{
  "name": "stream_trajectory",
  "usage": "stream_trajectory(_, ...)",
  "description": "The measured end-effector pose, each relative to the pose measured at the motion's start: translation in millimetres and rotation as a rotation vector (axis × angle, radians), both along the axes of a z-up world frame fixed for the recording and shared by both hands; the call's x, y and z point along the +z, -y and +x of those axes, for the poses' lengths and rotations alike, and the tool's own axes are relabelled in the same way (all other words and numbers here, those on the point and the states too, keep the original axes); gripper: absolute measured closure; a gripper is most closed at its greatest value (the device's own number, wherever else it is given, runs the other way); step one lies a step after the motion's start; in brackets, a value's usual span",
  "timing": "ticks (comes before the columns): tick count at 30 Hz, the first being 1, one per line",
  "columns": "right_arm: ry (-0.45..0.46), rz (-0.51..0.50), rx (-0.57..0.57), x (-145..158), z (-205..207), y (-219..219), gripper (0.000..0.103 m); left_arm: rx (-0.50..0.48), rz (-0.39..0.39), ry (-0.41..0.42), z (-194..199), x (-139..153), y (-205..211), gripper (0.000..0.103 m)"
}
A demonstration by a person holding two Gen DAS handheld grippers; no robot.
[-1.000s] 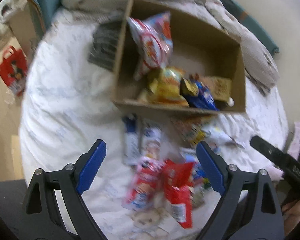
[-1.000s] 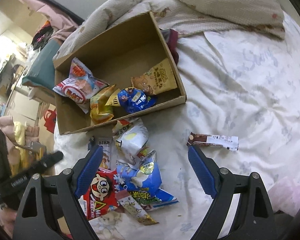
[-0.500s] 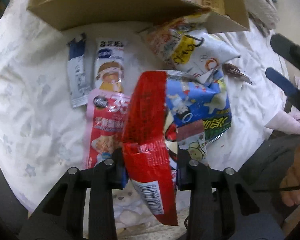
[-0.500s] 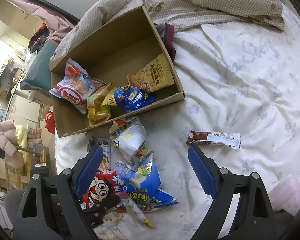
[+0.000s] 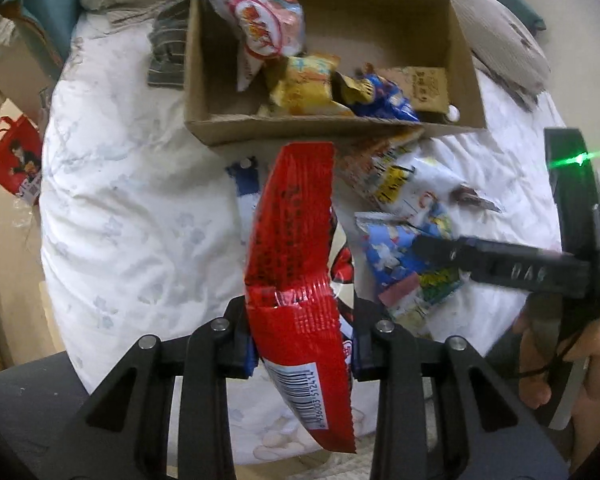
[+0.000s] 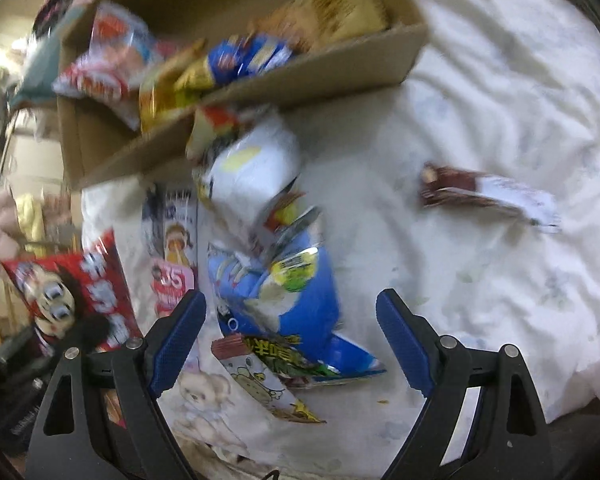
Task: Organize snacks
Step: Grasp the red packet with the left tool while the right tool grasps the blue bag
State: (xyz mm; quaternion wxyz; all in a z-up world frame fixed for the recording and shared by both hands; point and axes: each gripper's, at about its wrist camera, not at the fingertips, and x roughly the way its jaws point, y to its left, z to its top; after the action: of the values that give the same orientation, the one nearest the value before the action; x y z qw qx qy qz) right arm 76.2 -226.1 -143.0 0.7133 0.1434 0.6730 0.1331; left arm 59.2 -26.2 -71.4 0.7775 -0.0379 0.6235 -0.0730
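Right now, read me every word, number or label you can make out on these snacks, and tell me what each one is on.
"6 936003 512414": under the barcode on the red packet held in the left gripper.
"35": on the pink packet lying on the bedsheet.
Print on the blue bag, the white bag and the snacks in the cardboard box: too blurred to read.
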Motion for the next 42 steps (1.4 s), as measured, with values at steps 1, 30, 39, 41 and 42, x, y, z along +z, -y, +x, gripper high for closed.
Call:
stream_trajectory(1,-0.005,-0.010,0.015,-2.9,0.5,-4.6,0.015,0.011,0.008,0.001,2.4,-0.3,-2.6,0.074)
stream_trajectory(30,0.298,0.096,0.113,67.4,-23.1,-13.3,0.063,0.142,0.036,0.073,9.1,0.8,-33.3,0.074)
stream_trajectory(39,0.520,0.170,-0.056,114.7,-18.8,22.4,0.063,0.163,0.053,0.157,4.3,17.1,-40.7,0.074)
stream_trajectory(41,0.533,0.198,-0.092,119.7,-18.4,33.3,0.063,0.174,0.050,0.189,2.9,23.9,-42.8,0.074)
stream_trajectory(42,0.532,0.208,-0.103,119.9,-17.5,36.0,0.063,0.178,0.048,0.206,2.2,27.9,-43.2,0.074)
